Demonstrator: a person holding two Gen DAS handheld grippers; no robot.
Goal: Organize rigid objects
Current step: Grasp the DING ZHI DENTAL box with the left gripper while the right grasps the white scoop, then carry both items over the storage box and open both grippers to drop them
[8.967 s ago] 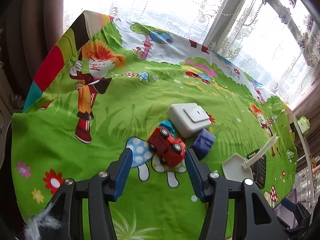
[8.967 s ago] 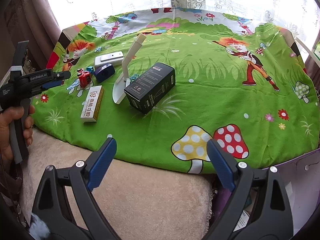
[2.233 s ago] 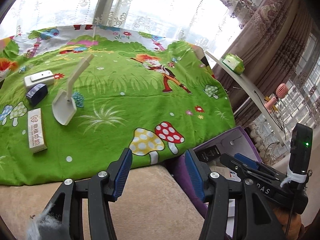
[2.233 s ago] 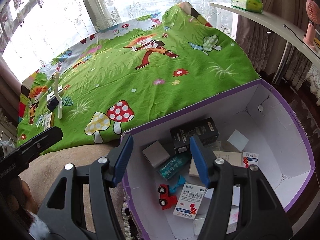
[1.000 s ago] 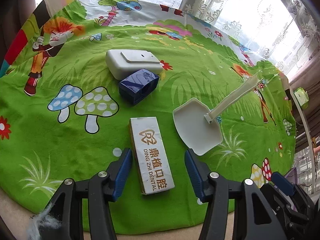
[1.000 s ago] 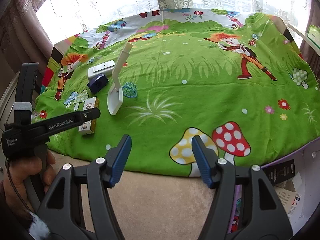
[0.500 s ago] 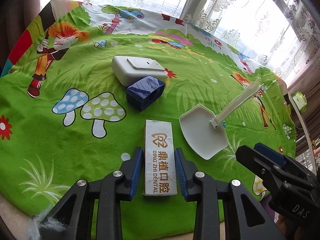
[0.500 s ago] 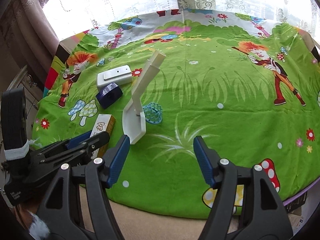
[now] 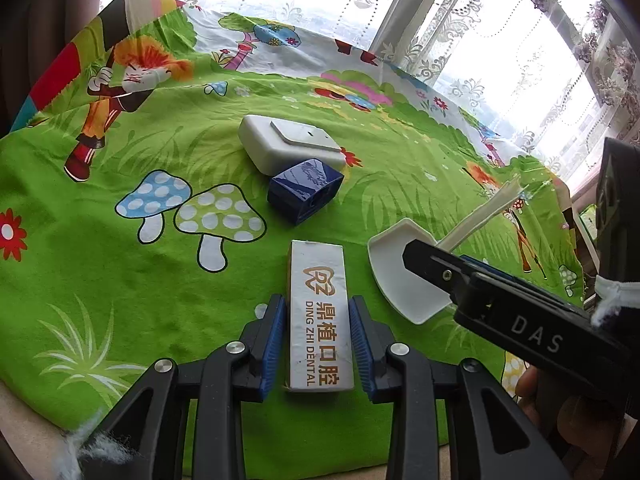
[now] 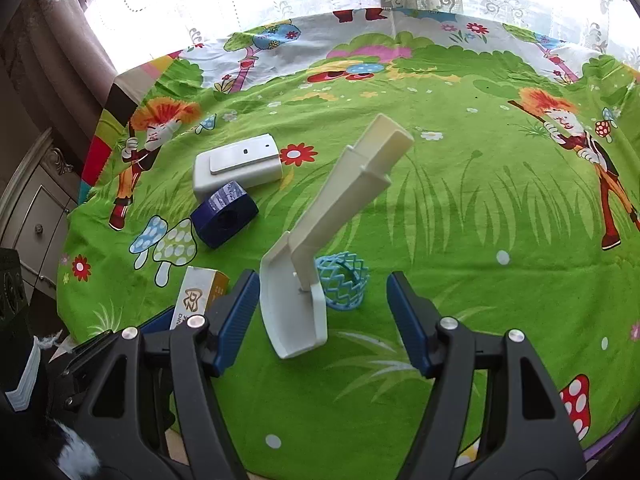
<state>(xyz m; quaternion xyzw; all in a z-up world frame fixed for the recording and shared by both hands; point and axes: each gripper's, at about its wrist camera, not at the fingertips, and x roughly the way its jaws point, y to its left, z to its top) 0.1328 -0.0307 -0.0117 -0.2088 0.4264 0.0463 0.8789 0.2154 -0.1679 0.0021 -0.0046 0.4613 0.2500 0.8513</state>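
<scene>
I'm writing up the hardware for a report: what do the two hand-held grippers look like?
Both hand-held grippers, left and right, have black plastic frames, silver screws and ribbed blue finger pads. One body reads "DAS" in white letters. White fluff shows at the lower left corners.

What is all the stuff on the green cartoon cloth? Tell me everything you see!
Dental box: one, white with gold lettering, near edge of cloth, between the left tool's pads.
Toy shovel: one, cream, middle of cloth, handle tilted up.
Mesh ball: one, light blue, touching the shovel's right side.
Dark blue box: one, beyond the dental box.
White device: one, flat, behind the blue box.
Cloth: one, green cartoon print.
Left tool: shut on the dental box.
Right tool: open, around the shovel blade.
</scene>
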